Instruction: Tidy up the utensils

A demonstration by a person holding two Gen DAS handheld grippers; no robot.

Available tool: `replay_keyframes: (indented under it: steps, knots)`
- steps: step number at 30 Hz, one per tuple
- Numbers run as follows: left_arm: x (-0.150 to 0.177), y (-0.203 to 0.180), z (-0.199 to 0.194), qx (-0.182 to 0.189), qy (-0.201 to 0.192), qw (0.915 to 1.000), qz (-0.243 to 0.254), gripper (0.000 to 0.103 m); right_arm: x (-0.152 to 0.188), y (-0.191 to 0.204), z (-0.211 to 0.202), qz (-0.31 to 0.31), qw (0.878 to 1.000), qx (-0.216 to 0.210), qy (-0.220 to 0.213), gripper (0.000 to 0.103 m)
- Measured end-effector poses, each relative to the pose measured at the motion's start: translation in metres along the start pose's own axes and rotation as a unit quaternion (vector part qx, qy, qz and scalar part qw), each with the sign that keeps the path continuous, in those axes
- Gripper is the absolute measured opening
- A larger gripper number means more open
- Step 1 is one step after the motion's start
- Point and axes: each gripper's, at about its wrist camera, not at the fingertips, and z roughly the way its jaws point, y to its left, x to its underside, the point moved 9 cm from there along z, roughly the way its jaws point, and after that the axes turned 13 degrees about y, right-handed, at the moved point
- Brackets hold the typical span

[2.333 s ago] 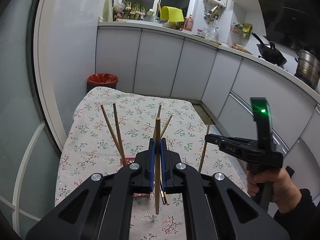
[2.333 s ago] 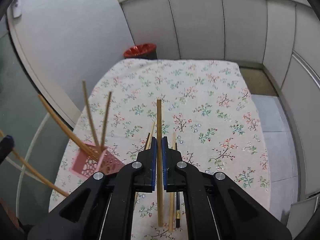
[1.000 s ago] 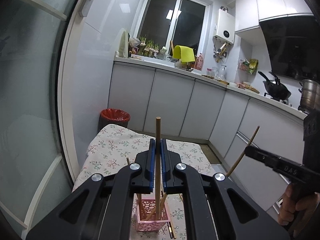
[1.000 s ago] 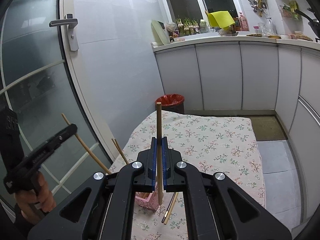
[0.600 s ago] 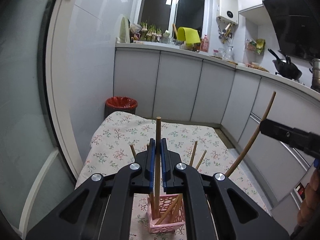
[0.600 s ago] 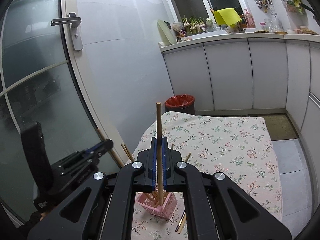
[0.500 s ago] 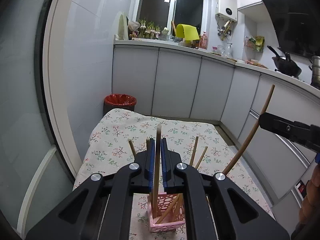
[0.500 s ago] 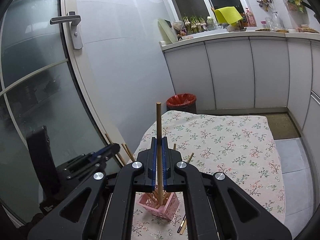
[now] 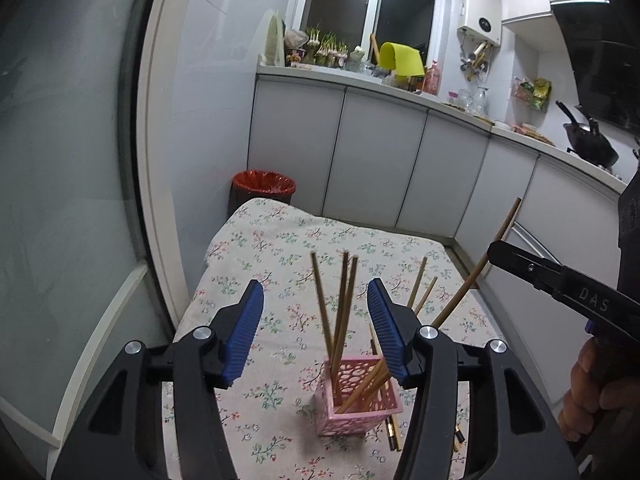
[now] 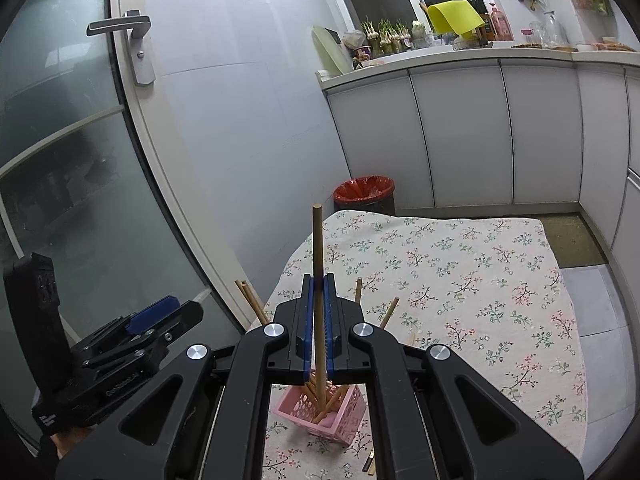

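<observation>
A pink lattice basket (image 9: 356, 400) stands on the floral tablecloth with several wooden chopsticks (image 9: 340, 304) leaning in it. My left gripper (image 9: 315, 286) hovers just above and behind it. Its jaws are opening, and the blue pads stand well apart, touching none of the sticks seen between them. My right gripper (image 10: 319, 280) is shut on one upright chopstick (image 10: 317, 240) whose lower end reaches into the basket (image 10: 340, 420). From the left wrist view, the right gripper (image 9: 494, 248) comes in from the right with its chopstick (image 9: 472, 276) slanting down toward the basket.
Two or three loose chopsticks (image 9: 394, 432) lie on the cloth right of the basket. The table (image 9: 280, 240) ends at a red bin (image 9: 264, 184) and white cabinets (image 9: 372, 160). A glass door (image 10: 60, 160) runs along the left. A hand (image 9: 592, 396) holds the right gripper.
The left jaws have opened and let go of their chopstick, which now stands in the basket. Both grippers have sunk toward the basket; the right one still grips its stick.
</observation>
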Motion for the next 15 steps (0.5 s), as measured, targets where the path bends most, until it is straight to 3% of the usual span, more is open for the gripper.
replay_keyframes:
  steps: [10,12,15]
  knots:
    - [0.007,0.008,0.008,-0.001,0.025,0.9997,-0.004,0.056,0.014,-0.004,0.036,0.009,0.999,-0.002,0.037,0.005]
    - [0.009,0.008,0.01,-0.003,0.033,0.9995,-0.003,0.062,0.018,-0.004,0.038,0.009,0.999,-0.003,0.046,0.009]
    - [0.014,0.01,0.013,0.001,0.048,0.9988,-0.006,0.066,0.02,-0.006,0.033,0.012,0.998,-0.009,0.054,0.029]
